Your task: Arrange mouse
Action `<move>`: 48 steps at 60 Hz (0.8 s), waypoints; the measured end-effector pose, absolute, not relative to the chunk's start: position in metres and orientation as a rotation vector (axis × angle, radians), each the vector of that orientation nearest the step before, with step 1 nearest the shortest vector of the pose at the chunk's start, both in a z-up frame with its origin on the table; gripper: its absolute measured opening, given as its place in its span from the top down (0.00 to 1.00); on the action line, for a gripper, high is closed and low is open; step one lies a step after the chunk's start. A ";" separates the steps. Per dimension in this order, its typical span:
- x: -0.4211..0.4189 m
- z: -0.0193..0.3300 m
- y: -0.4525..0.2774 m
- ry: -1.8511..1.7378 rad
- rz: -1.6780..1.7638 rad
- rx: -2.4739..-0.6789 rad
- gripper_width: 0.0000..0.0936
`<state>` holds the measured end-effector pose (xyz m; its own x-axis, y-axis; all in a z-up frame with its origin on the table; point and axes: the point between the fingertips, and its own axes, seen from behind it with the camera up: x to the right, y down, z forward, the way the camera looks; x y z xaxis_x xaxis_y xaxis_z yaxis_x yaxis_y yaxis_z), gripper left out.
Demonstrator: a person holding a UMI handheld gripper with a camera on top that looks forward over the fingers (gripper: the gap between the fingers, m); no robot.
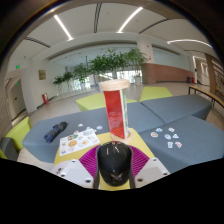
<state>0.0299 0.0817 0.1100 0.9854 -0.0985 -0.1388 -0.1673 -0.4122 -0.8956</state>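
Observation:
A black computer mouse (pixel 113 163) sits between my two fingers, with its cable running back toward me. The magenta pads (pixel 88 160) touch it on both sides, so my gripper (pixel 113 153) is shut on the mouse. Under the mouse lies a yellow table surface (pixel 104 137). I cannot tell whether the mouse rests on the surface or is slightly lifted. Just beyond the mouse stands a tall red and white cup (pixel 116 108).
A white sheet with coloured stickers (pixel 78 142) lies ahead to the left, and a dark object (pixel 55 129) lies further left on the grey table (pixel 45 140). Small stickers (pixel 170 136) are scattered to the right. Green plants (pixel 105 66) stand in the hall beyond.

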 end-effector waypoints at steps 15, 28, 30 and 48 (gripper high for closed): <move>-0.129 0.082 0.079 -0.054 0.129 -2.051 0.57; -0.154 -0.016 0.065 -0.067 0.123 -2.237 0.57; -0.155 -0.011 0.065 -0.065 0.123 -2.212 0.57; -0.148 -0.006 0.061 -0.186 0.032 -2.276 0.15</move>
